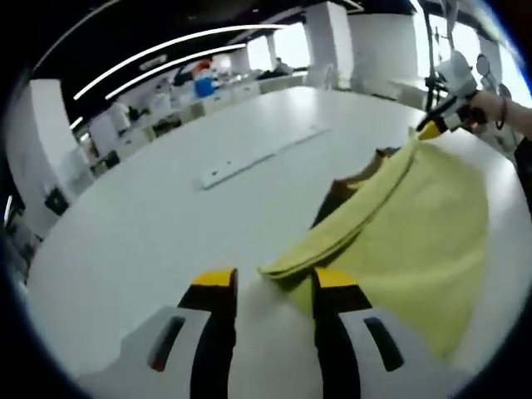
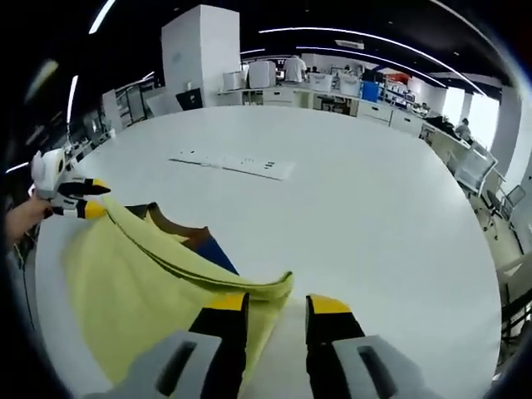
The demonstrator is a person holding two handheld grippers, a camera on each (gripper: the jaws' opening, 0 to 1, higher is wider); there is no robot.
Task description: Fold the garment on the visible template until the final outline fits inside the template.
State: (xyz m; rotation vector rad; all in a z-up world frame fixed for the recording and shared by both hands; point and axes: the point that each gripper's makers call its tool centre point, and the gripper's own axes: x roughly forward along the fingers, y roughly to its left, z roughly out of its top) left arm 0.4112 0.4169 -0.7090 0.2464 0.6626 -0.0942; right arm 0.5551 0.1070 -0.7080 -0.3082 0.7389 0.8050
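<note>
Yellow garment (image 1: 424,241) is lying on the big white table (image 1: 166,224), doubled over so that a thick folded edge is running between the two grippers. In the left gripper view, the left gripper (image 1: 274,287) is sitting low over the table with its yellow-tipped jaws standing a modest way apart, and a corner of the folded edge is lying between the tips; I cannot tell whether they are pinching it. Far along that edge, the right gripper (image 1: 434,126) is showing with a hand behind it, its tip touching the cloth's other corner.

In the right gripper view, the garment (image 2: 125,299) is spreading to the left, and the right gripper (image 2: 277,309) is resting with its jaws parted, the cloth's corner lying just at the left jaw tip; whether it is gripped I cannot say. The left gripper (image 2: 90,199) is appearing at the far corner, held by a hand. Something brown and blue (image 2: 195,237) is peeking from under the fold. A long white strip (image 2: 233,165) is lying well apart on the table.
</note>
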